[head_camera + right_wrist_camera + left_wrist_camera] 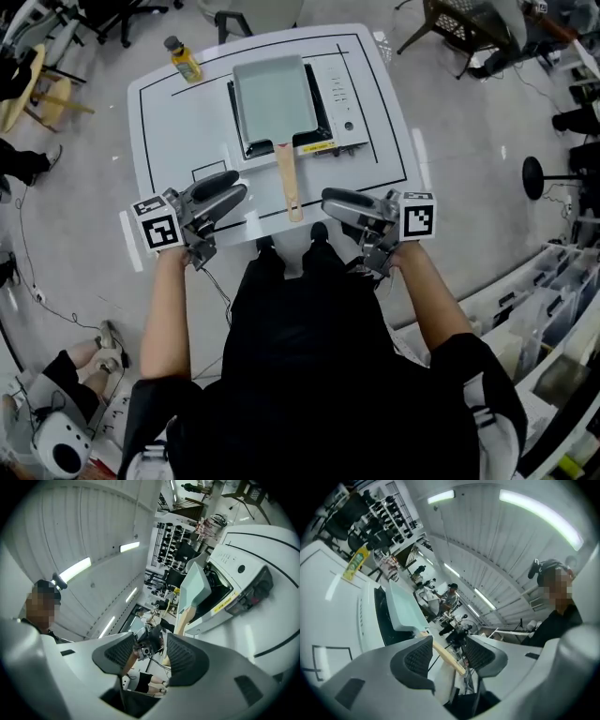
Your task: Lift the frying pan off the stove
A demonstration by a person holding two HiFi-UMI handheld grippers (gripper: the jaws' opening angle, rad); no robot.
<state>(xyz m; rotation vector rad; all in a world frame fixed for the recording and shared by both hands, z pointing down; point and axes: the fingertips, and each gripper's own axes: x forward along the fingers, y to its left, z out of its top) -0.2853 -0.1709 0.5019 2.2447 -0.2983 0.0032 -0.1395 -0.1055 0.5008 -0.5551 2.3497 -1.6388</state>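
A pale green rectangular frying pan sits on a white portable stove at the middle of the white table. Its wooden handle points toward me and ends near the table's front edge. My left gripper hovers open just left of the handle's tip, nothing between its jaws. My right gripper is open and empty just right of it. In the left gripper view the pan and handle lie beyond the left gripper. The right gripper view shows the pan ahead of the right gripper.
A yellow bottle stands at the table's far left corner. Chairs and a seated person surround the table. Storage bins line the right side, and a cable runs over the floor at left.
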